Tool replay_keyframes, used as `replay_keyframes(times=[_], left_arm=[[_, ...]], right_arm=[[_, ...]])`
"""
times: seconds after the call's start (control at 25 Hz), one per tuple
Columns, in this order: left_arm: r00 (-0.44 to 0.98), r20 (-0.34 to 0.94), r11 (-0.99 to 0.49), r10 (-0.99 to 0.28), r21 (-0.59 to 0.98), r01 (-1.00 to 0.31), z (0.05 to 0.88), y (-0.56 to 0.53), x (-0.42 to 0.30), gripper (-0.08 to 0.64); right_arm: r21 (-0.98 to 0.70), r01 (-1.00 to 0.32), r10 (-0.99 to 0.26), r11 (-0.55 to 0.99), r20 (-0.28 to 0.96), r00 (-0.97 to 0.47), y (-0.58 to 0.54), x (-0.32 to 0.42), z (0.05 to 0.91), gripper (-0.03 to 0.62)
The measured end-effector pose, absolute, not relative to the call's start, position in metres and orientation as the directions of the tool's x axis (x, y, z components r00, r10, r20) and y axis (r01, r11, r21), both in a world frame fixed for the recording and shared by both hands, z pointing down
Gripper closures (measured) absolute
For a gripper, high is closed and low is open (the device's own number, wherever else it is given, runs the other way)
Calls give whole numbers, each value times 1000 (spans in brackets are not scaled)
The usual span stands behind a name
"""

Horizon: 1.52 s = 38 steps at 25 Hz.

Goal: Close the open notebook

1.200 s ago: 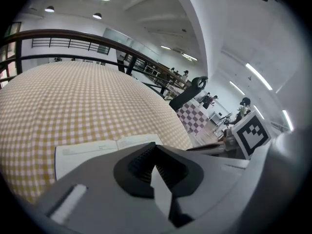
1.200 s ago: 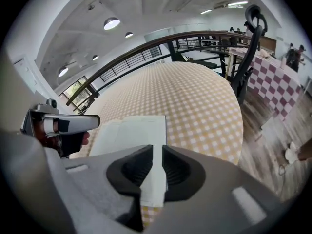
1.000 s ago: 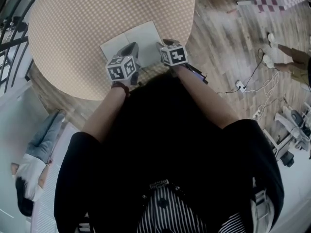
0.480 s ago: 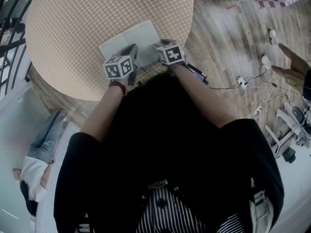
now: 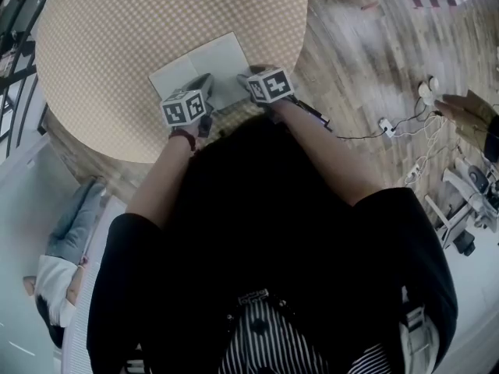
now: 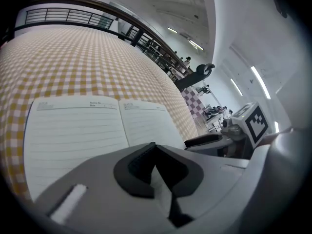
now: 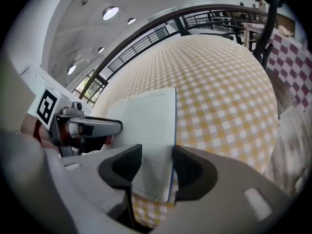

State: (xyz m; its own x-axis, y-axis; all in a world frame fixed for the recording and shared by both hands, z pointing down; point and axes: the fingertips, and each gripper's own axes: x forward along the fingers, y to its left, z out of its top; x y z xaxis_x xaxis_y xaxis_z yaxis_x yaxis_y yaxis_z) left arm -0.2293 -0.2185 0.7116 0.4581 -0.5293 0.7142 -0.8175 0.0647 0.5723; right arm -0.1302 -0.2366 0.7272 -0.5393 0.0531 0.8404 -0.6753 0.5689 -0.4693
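Big round table (image 5: pixel 117 22) in its orange-and-white checked cloth fills the top of the head view, and the open notebook (image 5: pixel 210 57) lies flat on it, lined pages up, close to the table's near edge where the person stands. The spine runs away from the person, with one page to each gripper. The left gripper (image 6: pixel 155 150) is low over the left-hand page, its tips drawn together with nothing caught between them, looking more like a pointer than a clamp. The right gripper (image 7: pixel 157 150) has its jaws spread wide and released, straddling the near corner of the right-hand page. The thin blue cover edge (image 7: pixel 173 169) sits just inside the right pad, and neither pad presses on it. So the fold-over looks to be just setting up, with nothing lifted yet. Here's the worry: if those right jaws bite only the top sheet and miss the cover, the paper could crease or tear as it swings. If they clamp cover and cloth together, the cloth may ride up with the book. And with the notebook this close to the near edge, a lift with no firm press from the left tips could skate the whole book across the cloth instead of hinging it shut.
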Motion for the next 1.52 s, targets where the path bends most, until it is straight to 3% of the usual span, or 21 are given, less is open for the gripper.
replay_keyframes(times=[0.16,0.56,0.96,1.28,1.52], left_arm=[[481,701,62,-527,596,-801,716,-219,-230,571],[506,608,82,-612,685,-724,708,-216,-237,571],[509,466,43,-724,766,-641,652,-208,-264,570],[461,374,118,-805,862,-493,638,-199,-294,569],[446,350,127,-824,880,-457,631,-200,-299,569]], right_arm=[[-464,-703,17,539,840,-542,-237,-133,729,402],[-620,-602,134,503,744,-655,-229,-147,704,405],[-749,-426,138,507,558,-818,-205,-193,605,449],[-863,-218,261,455,363,-895,-165,-246,571,451],[-876,-178,299,448,334,-894,-159,-258,571,451]])
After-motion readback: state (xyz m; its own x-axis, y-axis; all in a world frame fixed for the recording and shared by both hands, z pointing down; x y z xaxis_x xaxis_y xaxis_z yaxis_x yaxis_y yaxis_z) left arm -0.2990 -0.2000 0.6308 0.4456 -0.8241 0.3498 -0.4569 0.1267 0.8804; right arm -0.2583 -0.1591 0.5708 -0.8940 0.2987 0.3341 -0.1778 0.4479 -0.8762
